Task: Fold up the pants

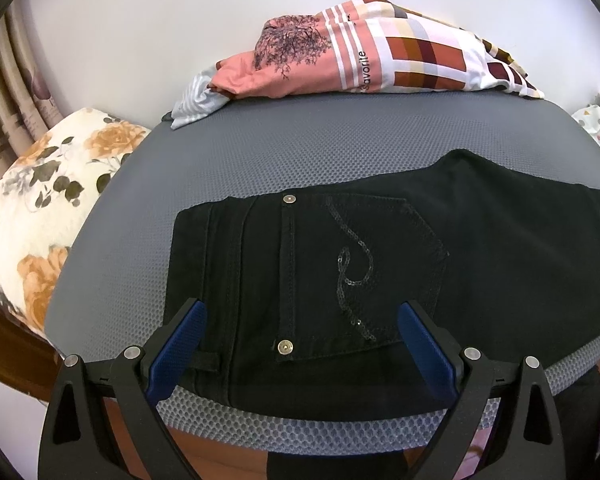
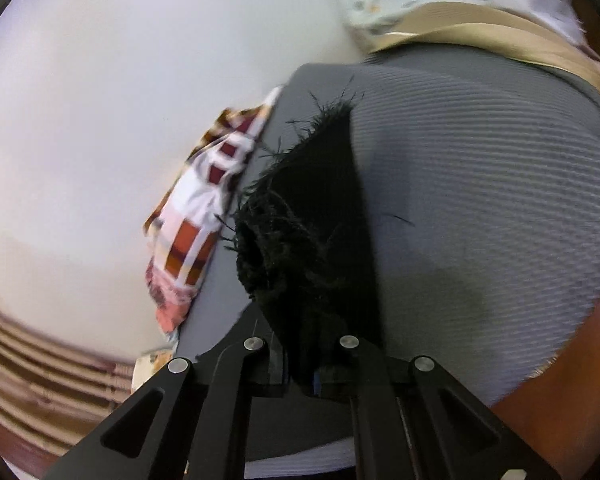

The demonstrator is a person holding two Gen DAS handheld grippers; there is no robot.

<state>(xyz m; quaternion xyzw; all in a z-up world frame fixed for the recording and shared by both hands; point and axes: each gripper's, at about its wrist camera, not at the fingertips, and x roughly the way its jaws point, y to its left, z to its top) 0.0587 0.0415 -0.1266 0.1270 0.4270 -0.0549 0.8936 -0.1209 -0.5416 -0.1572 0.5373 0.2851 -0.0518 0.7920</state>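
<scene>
Left gripper (image 1: 302, 336) sat spread wide over the black pants (image 1: 340, 280) lying flat on the grey mat (image 1: 260, 152), right gripper (image 2: 302, 354) clamped their frayed hem (image 2: 300, 216) at 12 o'clock.

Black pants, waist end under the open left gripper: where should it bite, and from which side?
Grip the waistband's near corner of the black pants, coming from the mat's near edge. There the cloth overhangs, so a finger can slip beneath. The left gripper already straddles it; the right gripper holds the frayed hem.
</scene>
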